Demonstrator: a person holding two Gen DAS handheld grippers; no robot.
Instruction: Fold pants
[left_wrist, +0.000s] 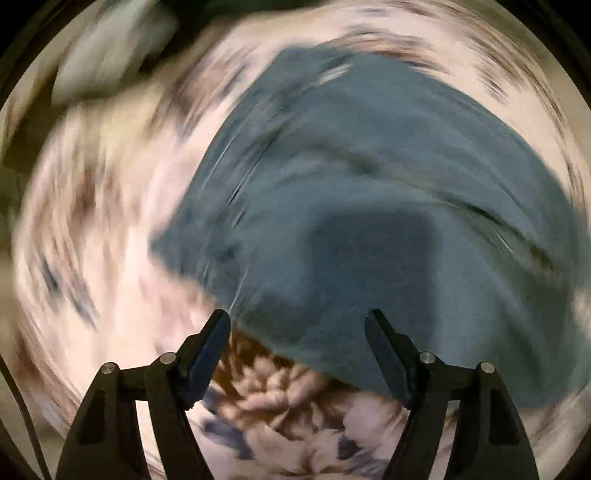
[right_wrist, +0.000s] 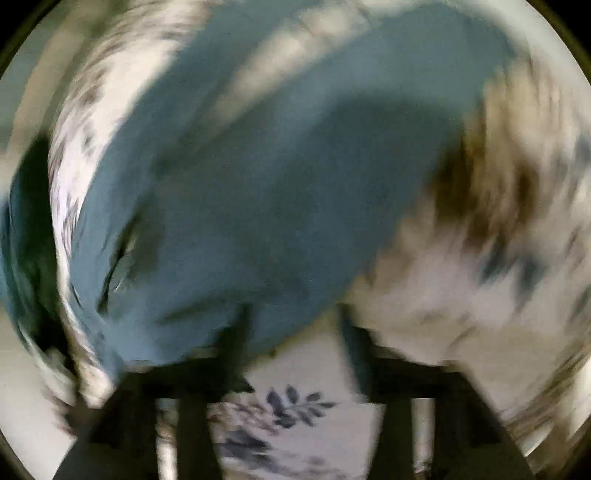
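A white cloth surface printed with brown and blue-grey leaf sprigs fills both views as the background; whether it is a bed or a covered desk cannot be told. On it lie the pants, a slate-blue fabric, bunched and creased, heavily blurred in both views. In the left wrist view the pants take up the centre and right, their near edge reaching down to the left gripper. Its fingers stand wide apart with nothing clamped between them; the tips are at the edge of the pants, contact uncertain. In the right wrist view the pants spread from the upper centre down to the lower left, ending just above the right gripper. Its fingers are smeared by motion but appear apart, with printed cloth visible between them. A pale blurred object sits beyond the pants, upper left, unidentifiable.
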